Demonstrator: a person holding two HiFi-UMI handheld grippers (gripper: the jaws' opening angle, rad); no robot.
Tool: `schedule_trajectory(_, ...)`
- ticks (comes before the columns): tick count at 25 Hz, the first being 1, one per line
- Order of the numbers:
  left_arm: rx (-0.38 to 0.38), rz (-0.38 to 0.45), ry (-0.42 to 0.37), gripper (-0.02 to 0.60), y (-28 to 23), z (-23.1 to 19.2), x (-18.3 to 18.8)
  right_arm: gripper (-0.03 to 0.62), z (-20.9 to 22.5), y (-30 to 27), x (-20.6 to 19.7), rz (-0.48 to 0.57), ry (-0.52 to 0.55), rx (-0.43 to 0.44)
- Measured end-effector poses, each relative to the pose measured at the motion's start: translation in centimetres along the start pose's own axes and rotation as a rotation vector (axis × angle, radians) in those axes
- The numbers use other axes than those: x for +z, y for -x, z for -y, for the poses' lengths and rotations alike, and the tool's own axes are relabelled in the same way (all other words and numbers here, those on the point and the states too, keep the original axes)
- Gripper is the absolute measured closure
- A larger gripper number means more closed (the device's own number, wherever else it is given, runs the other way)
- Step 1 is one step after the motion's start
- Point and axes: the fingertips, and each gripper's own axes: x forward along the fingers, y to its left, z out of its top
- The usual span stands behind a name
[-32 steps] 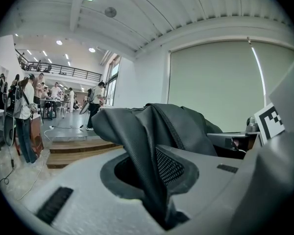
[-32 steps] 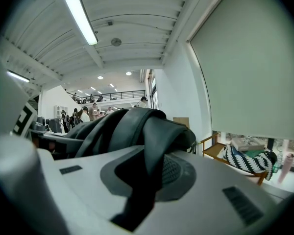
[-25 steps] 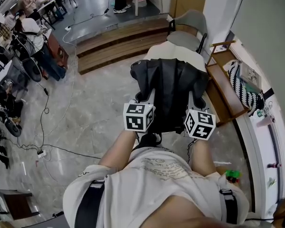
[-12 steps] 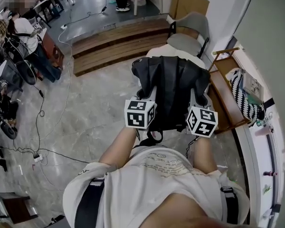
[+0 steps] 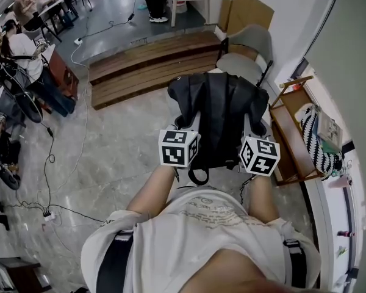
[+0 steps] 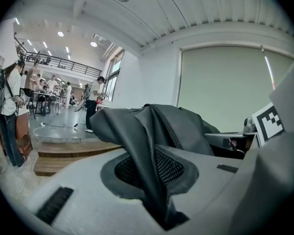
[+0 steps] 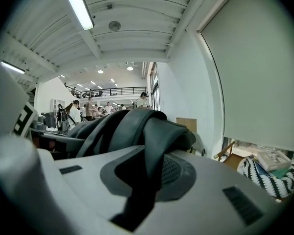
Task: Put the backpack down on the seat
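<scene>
Marble floor (image 5: 110,151) fills most of the head view, with wooden steps (image 5: 146,63) across the top. Out in front of the person hangs the black backpack (image 5: 218,118), carried between the left gripper (image 5: 186,126) and the right gripper (image 5: 252,126). Two marker cubes show plainly, but the fingers beyond them are tucked against the pack and hard to make out from up here. One grey chair (image 5: 244,50) stands just past the pack, its seat partly covered by the pack's top edge (whether pack and seat touch, this angle won't say). One wooden rack (image 5: 290,133) stands at the right, with one striped bag (image 5: 320,142) beside it.

Over to the left gripper view: both grey fingers (image 6: 78,190) are closed on a single black strap (image 6: 144,165) that climbs from the slot between them into the pack's body. The other gripper's cube pokes in at the right edge, cut off. The people far back are too small to count.

Right gripper view now: two fingers (image 7: 225,195) clamp one thick padded strap. The pack's bulk blocks much of the room behind. Rack and striped bag sit at lower right, cropped by the frame.
</scene>
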Motion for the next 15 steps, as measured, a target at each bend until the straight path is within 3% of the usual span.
schedule_trajectory(6,-0.030,0.002,-0.012,0.505,-3.1,-3.1,1.6,0.540,-0.6,-3.9,0.8,-0.001,-0.023,-0.025)
schedule_trajectory(15,-0.097,-0.065,0.001,0.505,-7.5,-4.0,0.4,0.540,1.0,-7.0,-0.4,-0.053,-0.035,-0.096)
